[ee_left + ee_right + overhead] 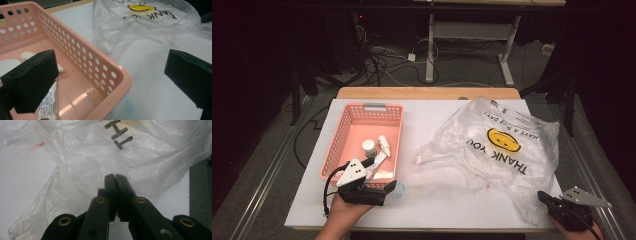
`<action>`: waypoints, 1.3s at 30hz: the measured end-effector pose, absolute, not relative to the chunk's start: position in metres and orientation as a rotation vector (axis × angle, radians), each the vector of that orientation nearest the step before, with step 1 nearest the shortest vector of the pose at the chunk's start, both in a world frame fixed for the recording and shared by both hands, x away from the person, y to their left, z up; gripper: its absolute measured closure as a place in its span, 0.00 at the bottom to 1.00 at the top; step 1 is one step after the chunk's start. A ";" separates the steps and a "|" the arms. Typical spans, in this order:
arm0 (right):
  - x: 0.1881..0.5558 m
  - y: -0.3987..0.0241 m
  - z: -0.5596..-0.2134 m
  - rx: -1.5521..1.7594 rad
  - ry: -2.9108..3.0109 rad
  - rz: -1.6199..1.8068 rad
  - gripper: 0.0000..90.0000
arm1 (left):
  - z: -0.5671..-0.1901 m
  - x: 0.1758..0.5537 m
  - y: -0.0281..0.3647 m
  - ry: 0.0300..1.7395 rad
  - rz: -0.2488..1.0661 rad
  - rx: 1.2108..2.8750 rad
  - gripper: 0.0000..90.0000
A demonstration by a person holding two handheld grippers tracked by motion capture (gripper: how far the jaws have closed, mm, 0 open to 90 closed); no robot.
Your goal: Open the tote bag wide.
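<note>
With its fingers pressed together at the crumpled near edge of the clear plastic bag with the yellow smiley face (82,170), the right gripper (115,177) sits at the near right corner of the white worktop (432,200); whether film is pinched cannot be determined. The left gripper (110,75) has its fingers spread, straddling the near corner wall of the pink perforated plastic basket (100,67), which holds small white containers (377,146).

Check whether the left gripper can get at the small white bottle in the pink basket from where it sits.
Probably yes. The left gripper is open at the pink basket's near corner, one jaw already over the inside. The white bottle lies uncovered just beyond; only the low wall intervenes.
</note>
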State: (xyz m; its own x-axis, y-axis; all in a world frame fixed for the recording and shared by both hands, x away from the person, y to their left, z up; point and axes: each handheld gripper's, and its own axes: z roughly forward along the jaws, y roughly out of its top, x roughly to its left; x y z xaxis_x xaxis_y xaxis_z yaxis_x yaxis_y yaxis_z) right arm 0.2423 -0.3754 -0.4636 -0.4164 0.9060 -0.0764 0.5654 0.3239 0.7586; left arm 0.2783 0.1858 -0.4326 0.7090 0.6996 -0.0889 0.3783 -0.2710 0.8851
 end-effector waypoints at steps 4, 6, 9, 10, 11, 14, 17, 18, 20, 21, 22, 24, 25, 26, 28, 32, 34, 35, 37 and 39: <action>0.246 -0.362 -0.462 1.264 2.102 0.914 0.99 | -0.432 0.278 0.185 0.837 0.395 1.889 0.00; 0.248 -0.356 -0.463 1.240 2.117 0.916 0.99 | -0.432 0.279 0.185 0.836 0.394 1.892 0.00; 0.248 -0.349 -0.464 1.232 2.140 0.942 0.99 | -0.434 0.279 0.185 0.841 0.388 1.894 0.00; 0.248 -0.349 -0.464 1.232 2.140 0.942 0.99 | -0.434 0.279 0.185 0.844 0.389 1.894 0.00; 0.248 -0.343 -0.464 1.210 2.154 0.953 0.99 | -0.434 0.279 0.185 0.846 0.390 1.893 0.00; 0.248 -0.337 -0.463 1.191 2.166 0.967 0.99 | -0.433 0.279 0.185 0.847 0.392 1.888 0.00; 0.248 -0.322 -0.464 1.140 2.206 0.979 0.99 | -0.432 0.278 0.186 0.841 0.397 1.883 0.00; 0.248 -0.318 -0.464 1.130 2.218 0.982 0.99 | -0.432 0.278 0.186 0.840 0.397 1.881 0.00; 0.247 -0.311 -0.465 1.105 2.238 0.984 0.99 | -0.432 0.278 0.186 0.839 0.396 1.883 0.00; 0.246 -0.307 -0.465 1.092 2.251 0.986 0.99 | -0.432 0.278 0.186 0.839 0.395 1.883 0.00; 0.246 -0.303 -0.465 1.082 2.258 0.992 0.99 | -0.432 0.278 0.186 0.839 0.395 1.881 0.00; 0.244 -0.295 -0.466 1.057 2.276 0.993 0.99 | -0.432 0.277 0.186 0.842 0.398 1.880 0.00; 0.243 -0.291 -0.466 1.040 2.286 0.994 0.99 | -0.431 0.277 0.187 0.840 0.399 1.879 0.00; 0.242 -0.287 -0.466 1.028 2.295 0.997 0.99 | -0.431 0.277 0.187 0.840 0.400 1.877 0.00; 0.240 -0.278 -0.466 0.993 2.317 1.002 0.99 | -0.431 0.276 0.187 0.839 0.401 1.877 0.00; 0.238 -0.262 -0.469 0.943 2.368 1.007 0.98 | -0.431 0.277 0.187 0.839 0.399 1.874 0.00; 0.237 -0.255 -0.471 0.921 2.391 1.006 0.98 | -0.431 0.277 0.187 0.839 0.399 1.872 0.00; 0.236 -0.252 -0.471 0.909 2.401 1.005 0.98 | -0.431 0.277 0.187 0.839 0.399 1.872 0.00; 0.235 -0.248 -0.472 0.902 2.415 1.012 0.98 | -0.431 0.278 0.188 0.841 0.401 1.871 0.00; 0.234 -0.245 -0.473 0.891 2.429 1.020 0.97 | -0.431 0.278 0.189 0.839 0.405 1.870 0.00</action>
State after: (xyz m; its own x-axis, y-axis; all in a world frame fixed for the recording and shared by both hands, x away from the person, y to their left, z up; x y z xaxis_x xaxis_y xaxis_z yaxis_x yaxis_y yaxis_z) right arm 0.2337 -0.2448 -0.4728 -0.7372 0.6709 -0.0807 0.4122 0.5412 0.7329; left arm 0.2781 0.1886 -0.4309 0.7029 0.7056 -0.0894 0.3691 -0.2544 0.8939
